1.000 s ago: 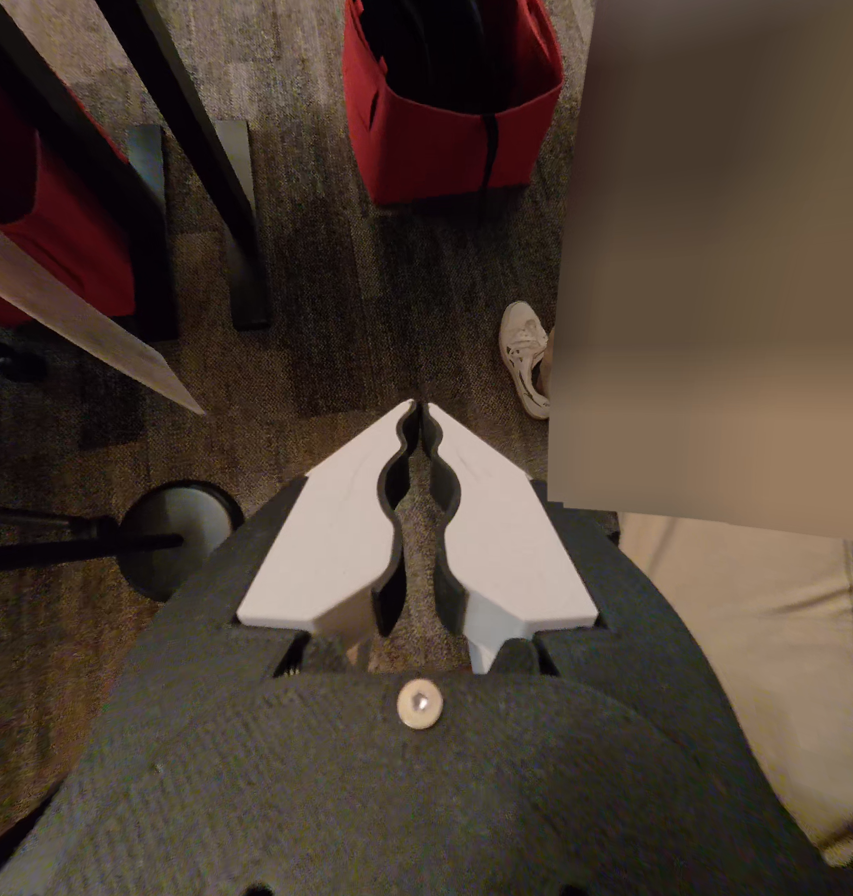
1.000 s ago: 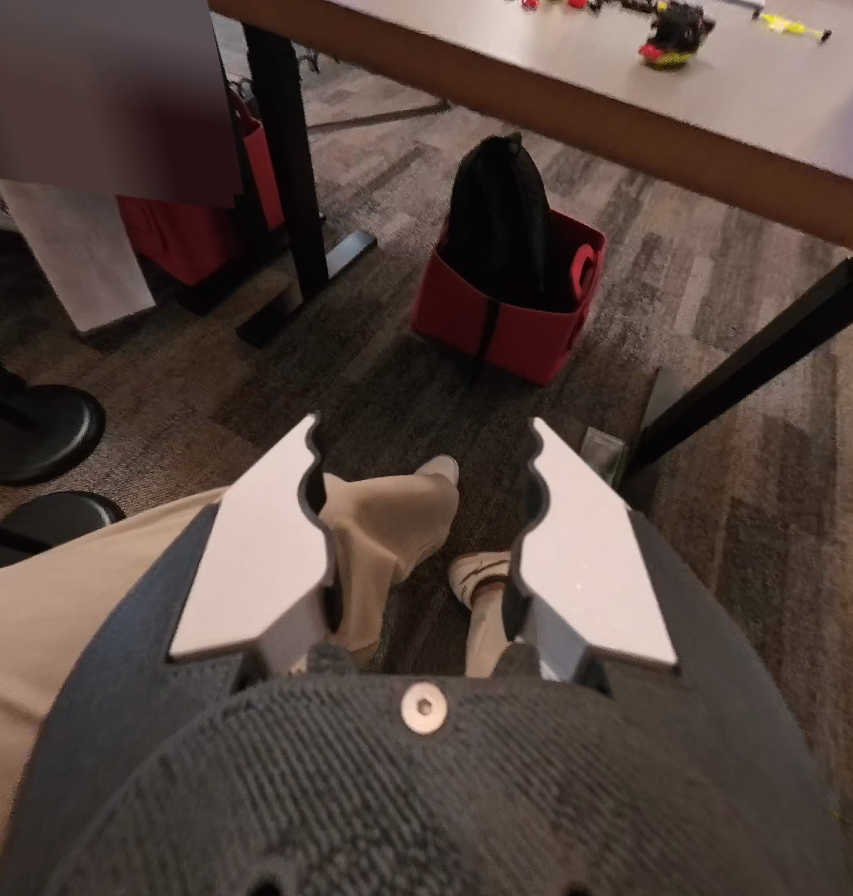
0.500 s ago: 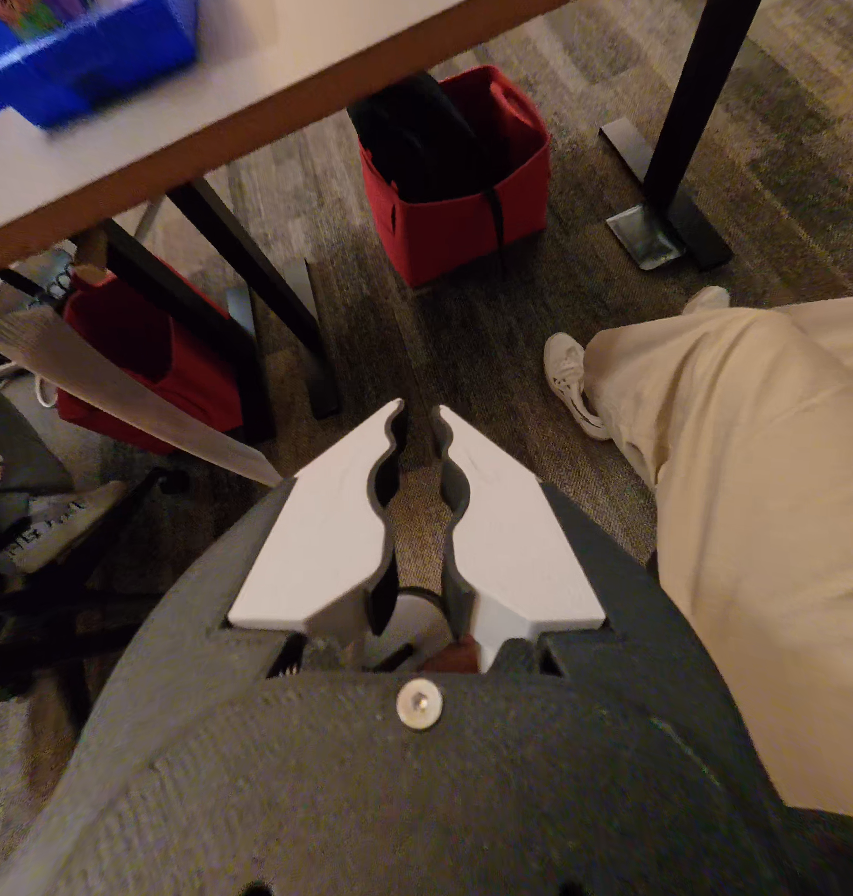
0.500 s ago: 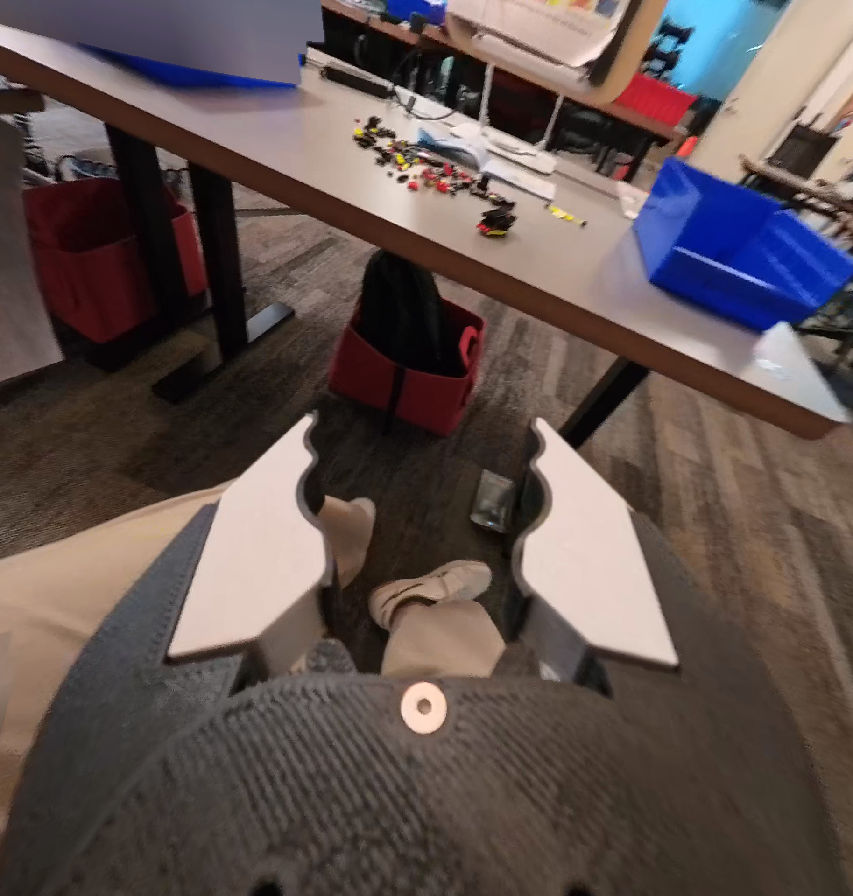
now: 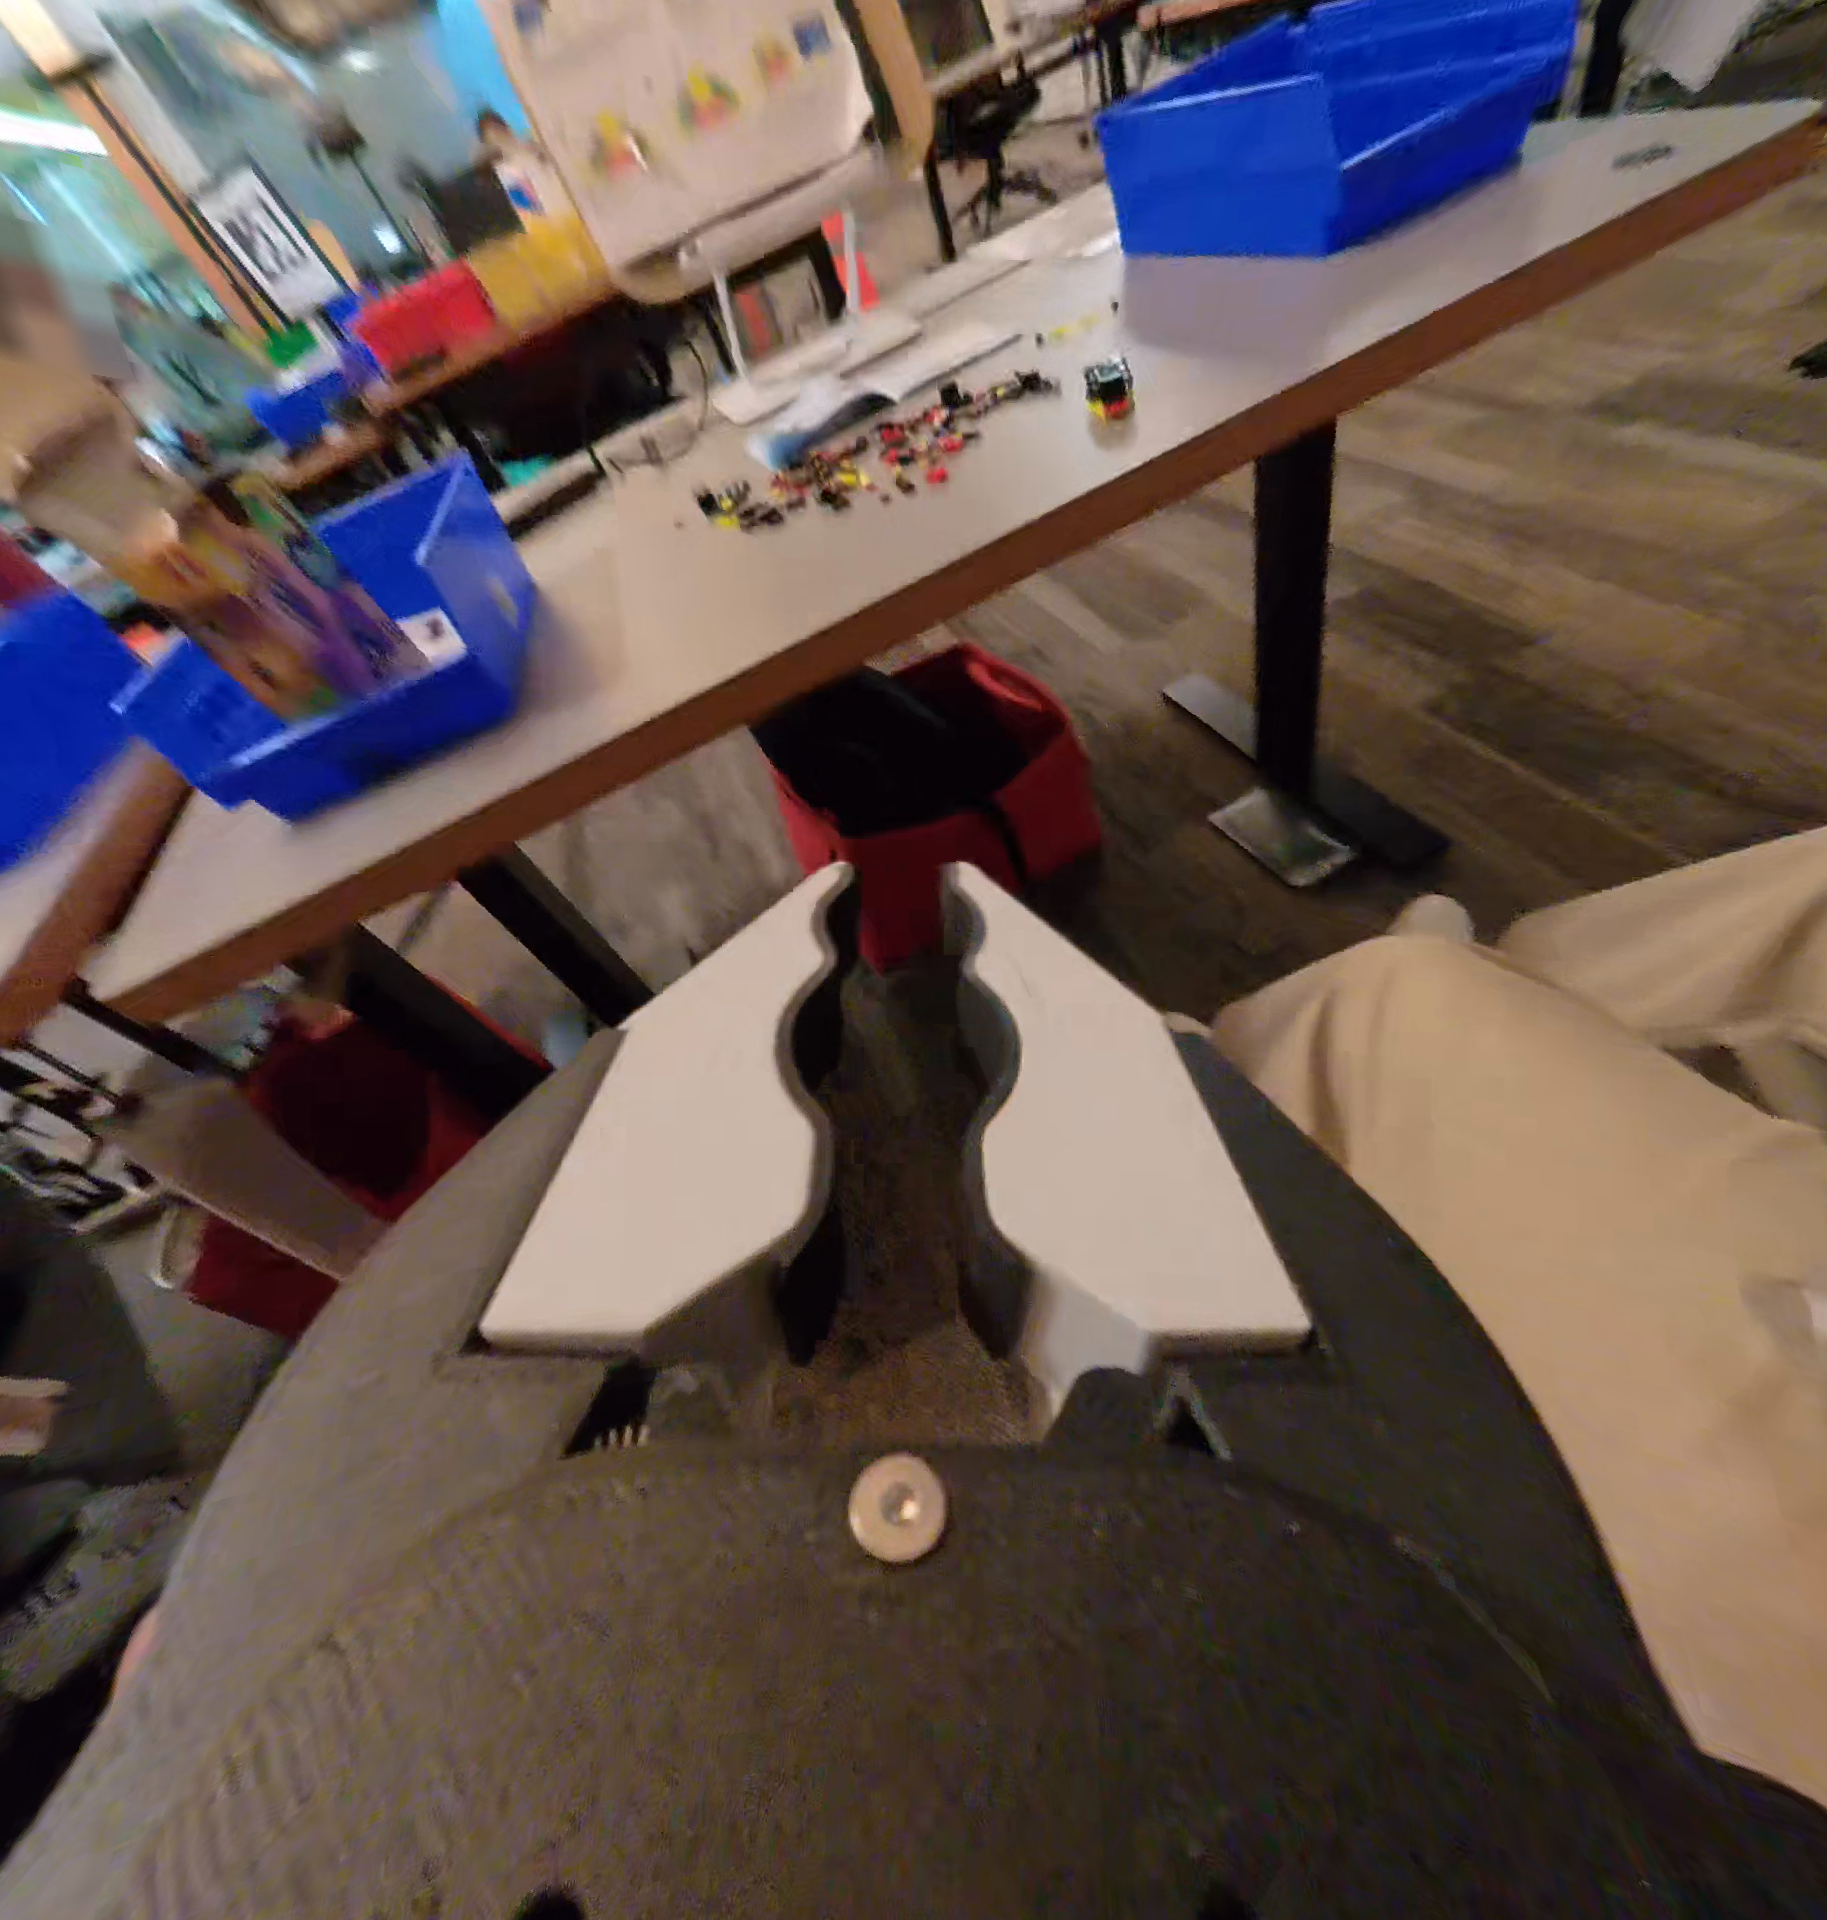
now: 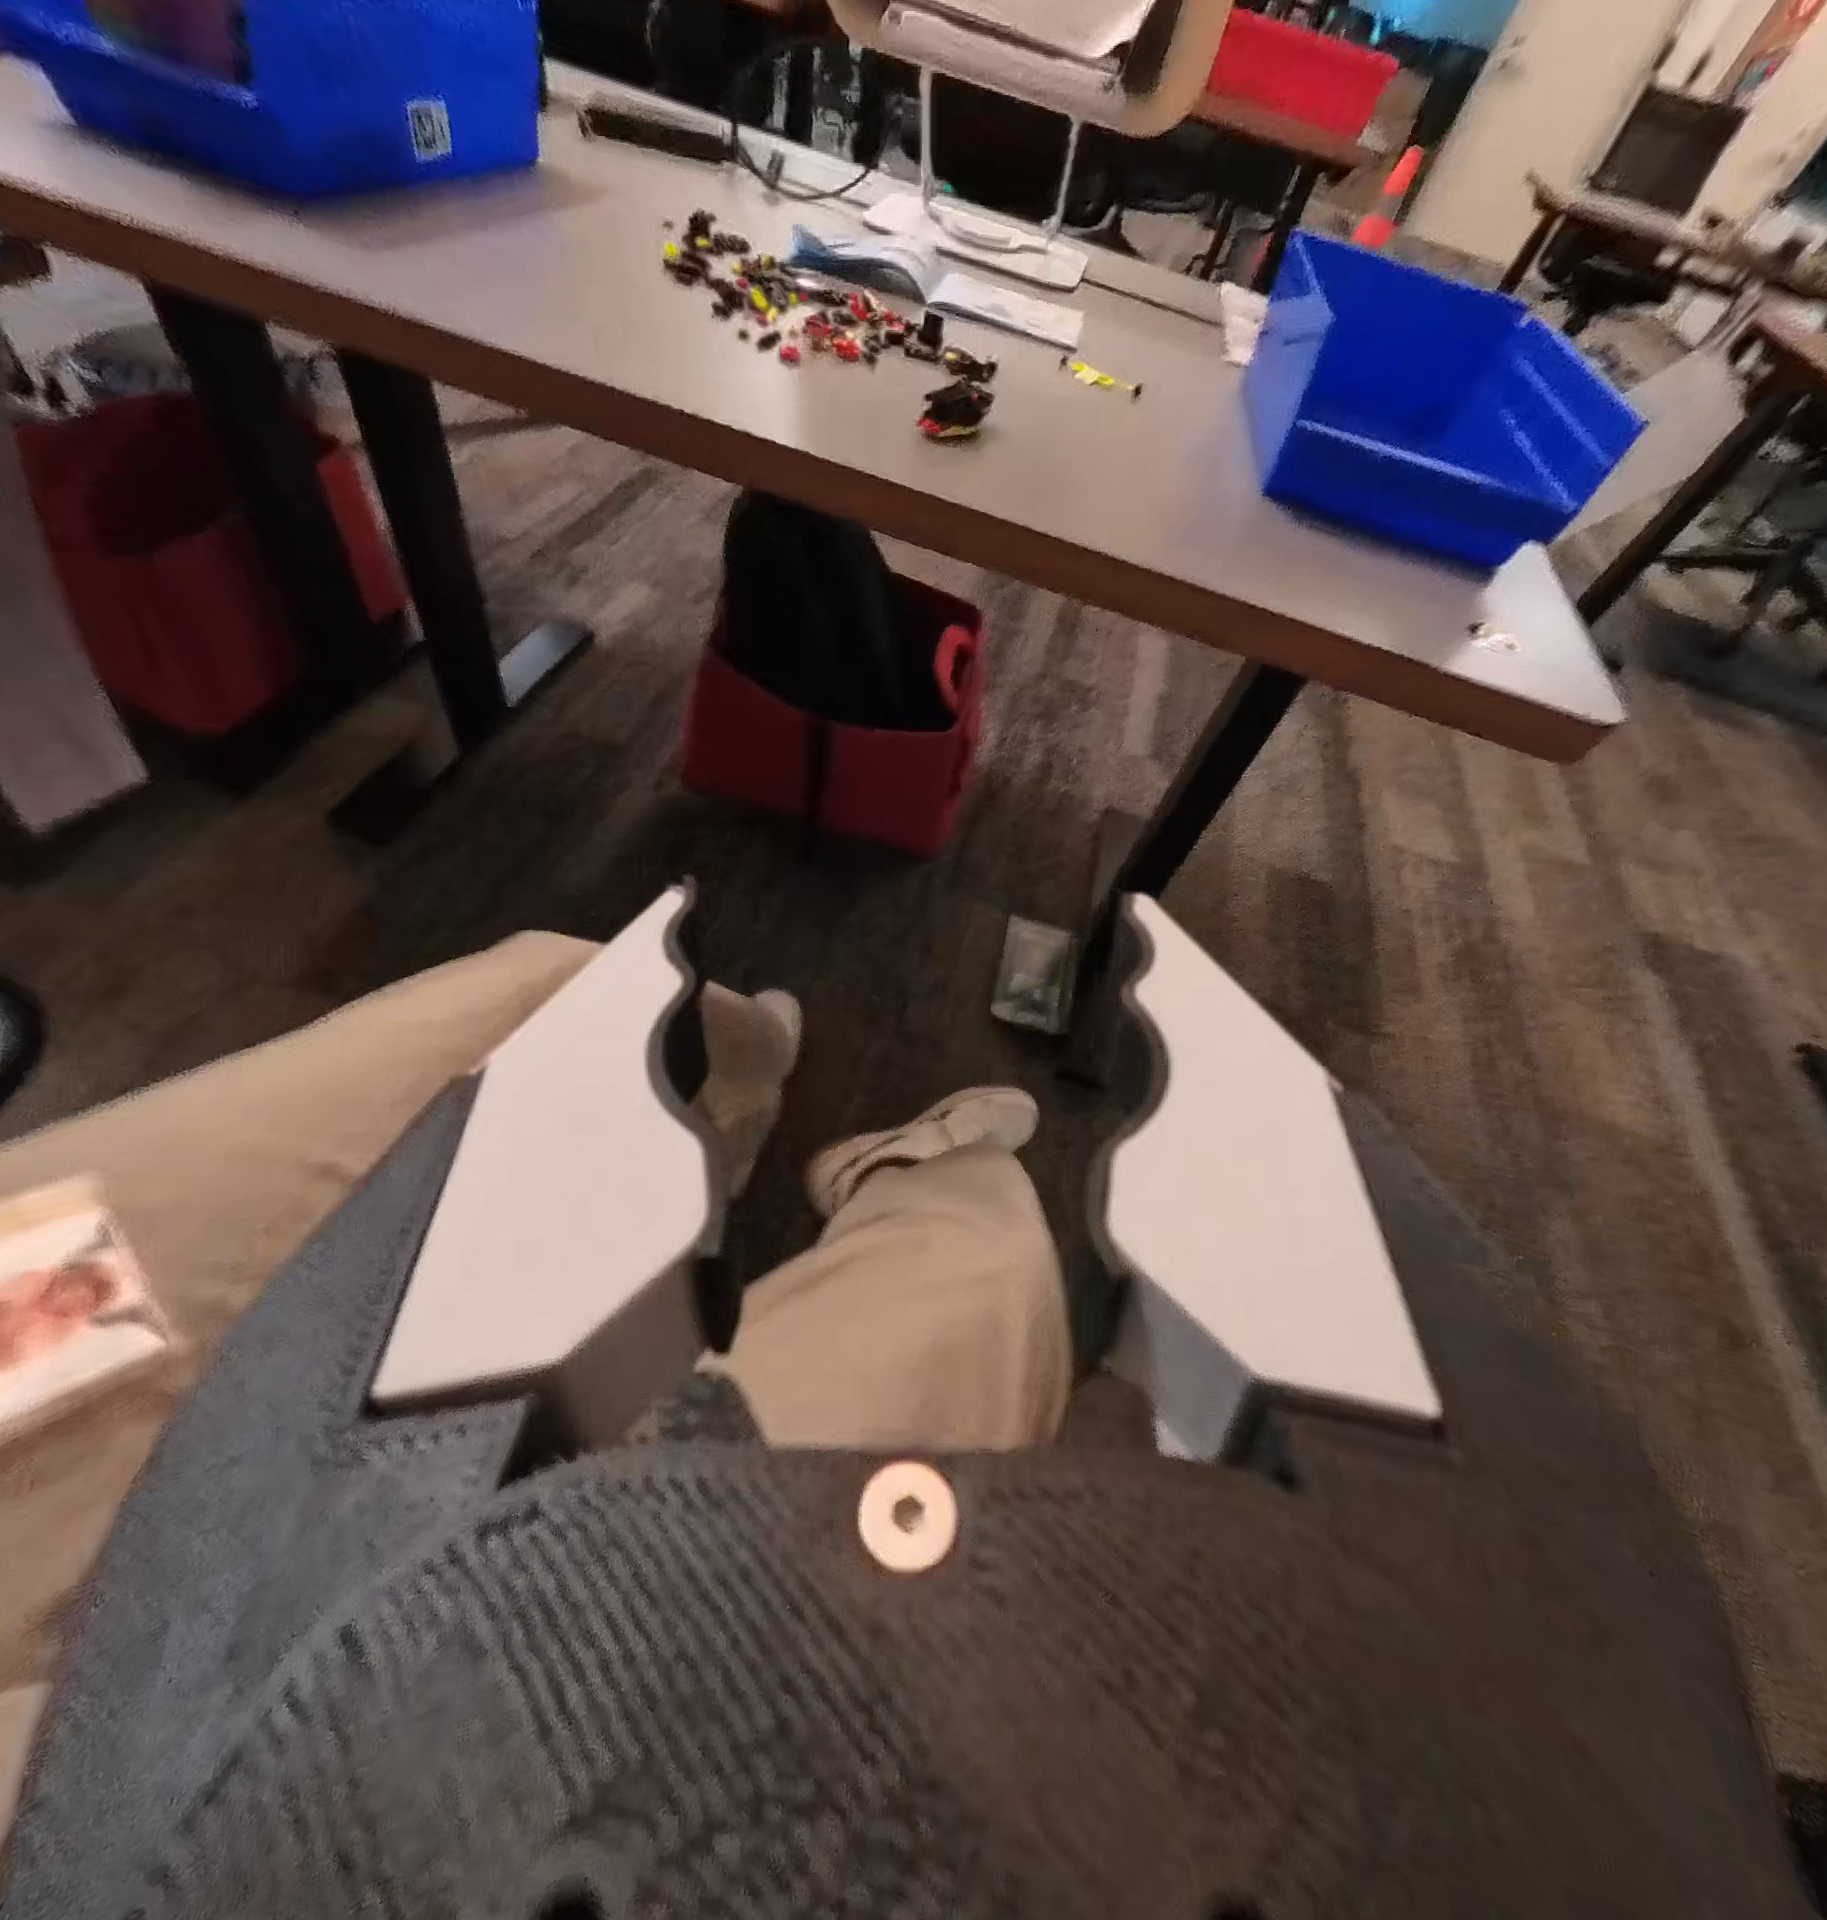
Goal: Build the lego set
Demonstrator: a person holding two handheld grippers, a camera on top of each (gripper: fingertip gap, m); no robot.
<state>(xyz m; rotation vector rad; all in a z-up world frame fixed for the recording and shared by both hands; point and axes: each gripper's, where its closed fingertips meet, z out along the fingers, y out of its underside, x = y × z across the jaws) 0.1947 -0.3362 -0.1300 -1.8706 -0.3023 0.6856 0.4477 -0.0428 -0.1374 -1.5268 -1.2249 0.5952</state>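
Observation:
My left gripper (image 5: 898,878) is held low in front of a grey table (image 5: 992,582). Its white fingers stand a narrow gap apart with nothing between them. My right gripper (image 6: 907,899) is wide open and empty, above a person's legs in beige trousers (image 6: 909,1299) and light shoes (image 6: 919,1138). On the table lie several small loose bricks (image 5: 857,478) (image 6: 815,301) and a small black, red and yellow model (image 5: 1108,387) (image 6: 956,407). Both grippers are well short of the table and touch nothing.
Blue bins stand at the table's ends (image 5: 1324,156) (image 5: 369,707) (image 6: 1428,436) (image 6: 296,94). A red bag with black contents (image 5: 950,831) (image 6: 826,769) sits on the carpet under the table, between black table legs (image 5: 1293,603) (image 6: 1200,779). A booklet (image 6: 950,281) lies behind the bricks. My hands' fingertips stand some 40 cm from each other.
Both grippers have tilted up from the floor, so the tabletop with bricks and bins has come into view. The left fingers have parted slightly. The right fingers stay wide open.

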